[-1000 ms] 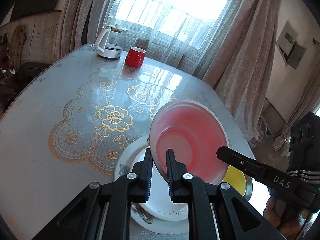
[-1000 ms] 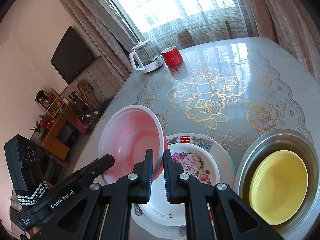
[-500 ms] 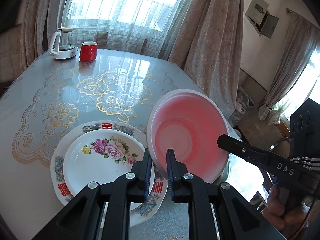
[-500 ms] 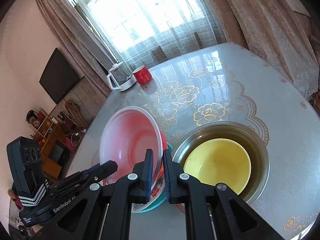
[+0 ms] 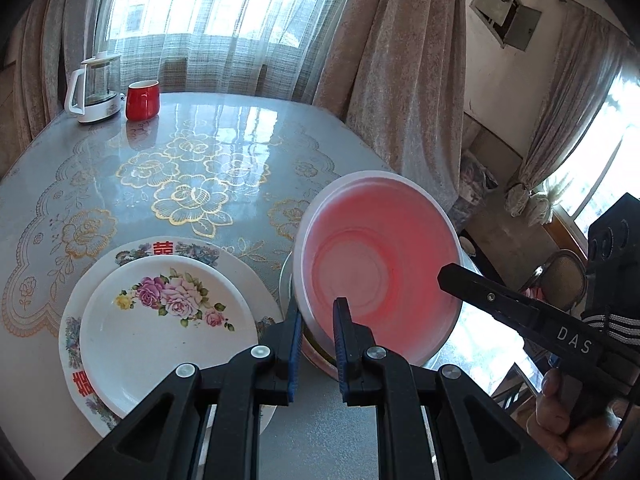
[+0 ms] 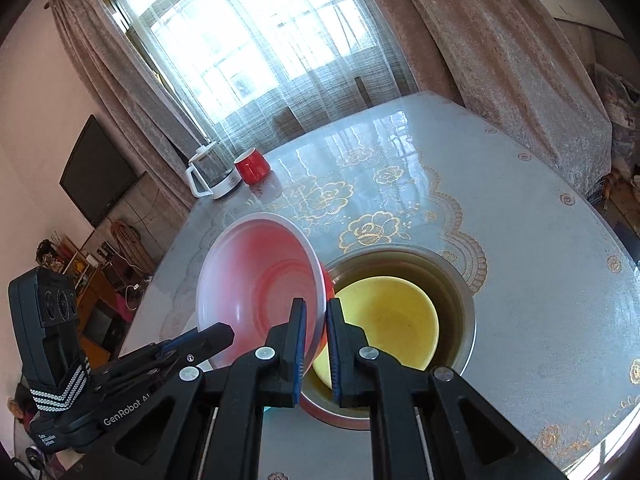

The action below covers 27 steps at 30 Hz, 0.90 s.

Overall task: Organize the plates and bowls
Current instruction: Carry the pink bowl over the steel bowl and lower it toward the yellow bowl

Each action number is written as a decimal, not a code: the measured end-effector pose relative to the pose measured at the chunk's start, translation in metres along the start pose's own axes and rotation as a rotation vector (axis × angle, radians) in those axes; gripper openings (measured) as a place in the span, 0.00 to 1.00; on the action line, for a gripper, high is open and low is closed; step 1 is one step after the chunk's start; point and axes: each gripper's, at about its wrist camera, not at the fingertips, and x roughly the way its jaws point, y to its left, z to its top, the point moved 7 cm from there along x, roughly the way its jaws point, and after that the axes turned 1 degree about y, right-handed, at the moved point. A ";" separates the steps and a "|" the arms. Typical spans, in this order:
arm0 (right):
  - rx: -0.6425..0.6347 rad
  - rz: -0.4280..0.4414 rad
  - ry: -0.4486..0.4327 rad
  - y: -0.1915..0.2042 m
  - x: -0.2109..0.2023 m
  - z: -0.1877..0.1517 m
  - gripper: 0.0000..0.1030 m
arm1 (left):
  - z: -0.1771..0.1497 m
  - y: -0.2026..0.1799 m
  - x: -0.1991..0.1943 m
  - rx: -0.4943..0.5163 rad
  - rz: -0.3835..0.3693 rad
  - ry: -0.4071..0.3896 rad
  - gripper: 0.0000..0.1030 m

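From my left gripper (image 5: 317,334) I see myself clamped on the near rim of the pink bowl (image 5: 376,268), tilted beside the flowered plates (image 5: 160,320), while my right gripper (image 6: 316,340) pinches its opposite rim above the yellow bowl (image 6: 384,320) in the steel basin (image 6: 460,304).

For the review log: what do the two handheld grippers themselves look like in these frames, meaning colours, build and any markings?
Both are matte black plastic with angular cut-out arms, silver pivot screws and blue ribbed pads on the fingers. The left gripper shows "GenRobot.AI" lettering in the right wrist view; the right gripper shows "DAS" in the left wrist view. Each carries a black camera block with a black-and-white striped strap.
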 end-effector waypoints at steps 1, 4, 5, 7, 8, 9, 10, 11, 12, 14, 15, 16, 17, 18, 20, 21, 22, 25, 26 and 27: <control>0.004 0.000 -0.001 -0.003 -0.001 -0.001 0.10 | -0.001 -0.002 0.002 0.009 0.005 0.000 0.13; 0.030 -0.004 0.002 -0.014 0.000 -0.004 0.10 | -0.004 -0.010 0.009 0.036 0.005 0.010 0.13; 0.042 -0.009 0.005 -0.018 0.001 -0.005 0.10 | -0.004 -0.012 0.011 0.046 0.005 0.013 0.13; 0.064 -0.015 0.009 -0.024 0.002 -0.006 0.10 | -0.007 -0.015 0.015 0.054 0.002 0.021 0.13; 0.068 -0.019 0.010 -0.026 0.001 -0.007 0.10 | -0.008 -0.016 0.017 0.051 -0.003 0.027 0.13; 0.068 -0.025 0.010 -0.028 0.001 -0.007 0.10 | -0.009 -0.016 0.019 0.048 -0.007 0.033 0.14; 0.066 -0.029 0.008 -0.028 -0.001 -0.007 0.10 | -0.009 -0.015 0.021 0.044 -0.011 0.039 0.14; 0.067 -0.029 0.007 -0.029 -0.002 -0.007 0.10 | -0.009 -0.015 0.022 0.041 -0.014 0.045 0.14; 0.070 -0.026 0.003 -0.029 -0.003 -0.007 0.10 | -0.009 -0.015 0.022 0.040 -0.019 0.047 0.14; 0.070 -0.021 -0.006 -0.029 -0.006 -0.007 0.11 | -0.010 -0.015 0.022 0.037 -0.027 0.048 0.14; 0.070 -0.021 -0.007 -0.029 -0.006 -0.008 0.11 | -0.010 -0.015 0.022 0.034 -0.028 0.053 0.14; 0.072 -0.020 -0.006 -0.029 -0.006 -0.008 0.11 | -0.010 -0.015 0.022 0.034 -0.032 0.054 0.14; 0.073 -0.021 -0.006 -0.029 -0.006 -0.008 0.11 | -0.009 -0.015 0.021 0.036 -0.034 0.050 0.14; 0.073 -0.023 -0.007 -0.030 -0.006 -0.008 0.11 | -0.007 -0.016 0.019 0.037 -0.035 0.045 0.14; 0.079 -0.019 -0.008 -0.030 -0.007 -0.007 0.11 | -0.004 -0.017 0.018 0.036 -0.040 0.043 0.14; 0.078 -0.019 -0.008 -0.030 -0.007 -0.007 0.11 | -0.002 -0.017 0.019 0.034 -0.043 0.044 0.14; 0.075 -0.021 -0.010 -0.030 -0.007 -0.006 0.11 | -0.001 -0.017 0.019 0.034 -0.044 0.045 0.14; 0.083 -0.017 -0.010 -0.033 -0.007 -0.008 0.11 | 0.000 -0.017 0.021 0.033 -0.048 0.052 0.14; 0.086 -0.018 -0.008 -0.034 -0.007 -0.009 0.11 | 0.001 -0.018 0.022 0.033 -0.052 0.055 0.14; 0.089 -0.020 -0.007 -0.035 -0.007 -0.009 0.11 | 0.001 -0.018 0.022 0.035 -0.055 0.058 0.14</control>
